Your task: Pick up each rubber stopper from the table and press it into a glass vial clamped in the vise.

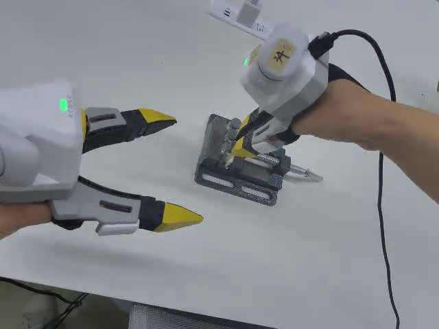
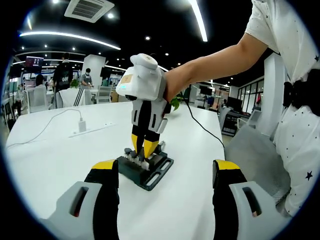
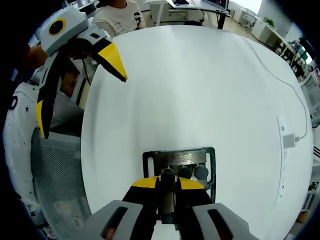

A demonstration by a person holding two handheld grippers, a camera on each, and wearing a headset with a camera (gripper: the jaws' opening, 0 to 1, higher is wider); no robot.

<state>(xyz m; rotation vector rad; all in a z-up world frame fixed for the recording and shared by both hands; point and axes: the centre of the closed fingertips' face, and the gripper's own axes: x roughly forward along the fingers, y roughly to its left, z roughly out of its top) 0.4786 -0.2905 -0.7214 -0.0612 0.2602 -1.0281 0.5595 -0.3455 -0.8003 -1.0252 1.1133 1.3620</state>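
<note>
A small dark vise [image 1: 236, 179] [image 2: 150, 172] [image 3: 150, 160] stands mid-table and clamps three glass vials in a row. Two of them carry grey rubber stoppers [image 3: 193, 172]. My right gripper [image 1: 236, 146] [image 2: 143, 146] [image 3: 167, 186] points down onto the vise. Its jaws are shut on a grey rubber stopper [image 3: 167, 176] at the end vial. My left gripper [image 1: 185, 170] [image 2: 165, 165] [image 3: 80, 95] hovers to the left of the vise, wide open, with nothing between its yellow fingertips.
A white power strip [image 1: 236, 17] [image 2: 92, 131] [image 3: 286, 145] with a plugged charger lies at the table's far side. A black cable [image 1: 381, 205] trails from the right gripper across the table. The near table edge and a mesh chair [image 3: 55, 175] lie below the left gripper.
</note>
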